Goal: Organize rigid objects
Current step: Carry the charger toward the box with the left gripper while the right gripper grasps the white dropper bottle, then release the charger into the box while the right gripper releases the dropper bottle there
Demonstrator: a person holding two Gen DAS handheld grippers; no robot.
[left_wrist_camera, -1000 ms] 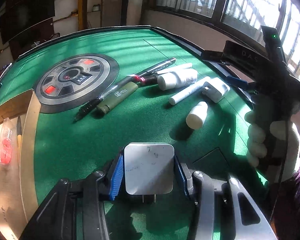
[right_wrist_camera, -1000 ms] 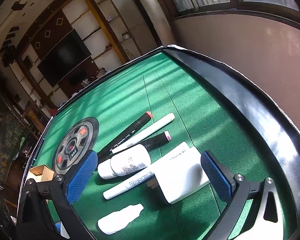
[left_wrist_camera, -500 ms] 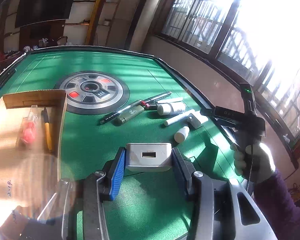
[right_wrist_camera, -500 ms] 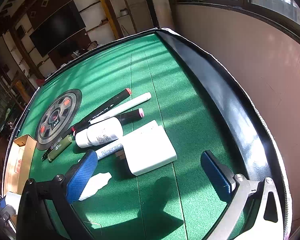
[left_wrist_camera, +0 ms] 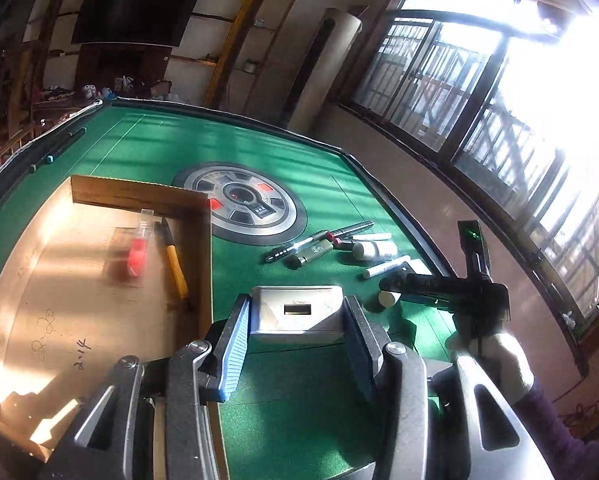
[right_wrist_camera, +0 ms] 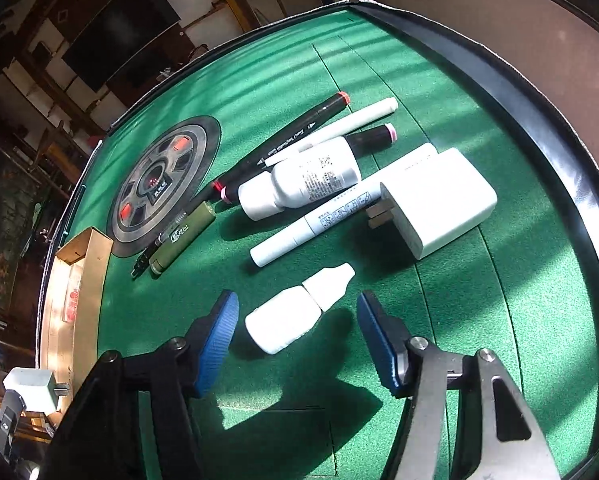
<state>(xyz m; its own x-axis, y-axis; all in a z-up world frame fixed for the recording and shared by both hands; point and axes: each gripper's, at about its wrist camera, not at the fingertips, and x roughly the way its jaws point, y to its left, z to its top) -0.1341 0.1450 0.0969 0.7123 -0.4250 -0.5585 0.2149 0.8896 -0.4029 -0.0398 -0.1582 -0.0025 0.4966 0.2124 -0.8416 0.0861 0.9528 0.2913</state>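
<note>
My left gripper (left_wrist_camera: 296, 302) is shut on a white USB charger (left_wrist_camera: 297, 322), held above the green table beside the cardboard box (left_wrist_camera: 139, 196). My right gripper (right_wrist_camera: 297, 298) points down at the felt, with a small white dropper bottle (right_wrist_camera: 283, 324) lying between its blue pads (right_wrist_camera: 219, 332). Its jaws are closing, but a gap still shows on both sides of the bottle. The left wrist view shows the right gripper (left_wrist_camera: 439, 284) in a gloved hand (left_wrist_camera: 491, 352). Beyond the bottle lie a second white charger (right_wrist_camera: 439, 200), a white marker (right_wrist_camera: 331, 216) and a white bottle (right_wrist_camera: 307, 180).
Further back are a black marker (right_wrist_camera: 291, 140), a white pen (right_wrist_camera: 339, 128), a green lighter (right_wrist_camera: 183, 236) and a black pen (right_wrist_camera: 147, 260). The box holds a red-filled clear tube (left_wrist_camera: 139, 248) and a yellow-handled tool (left_wrist_camera: 175, 268). A round panel (left_wrist_camera: 243, 200) marks the table's centre, and a black rail (right_wrist_camera: 539, 120) edges it.
My left gripper carried the charger up and leftward, next to the box. My right gripper came down from over the second charger to the dropper bottle, and its jaws narrowed around it.
</note>
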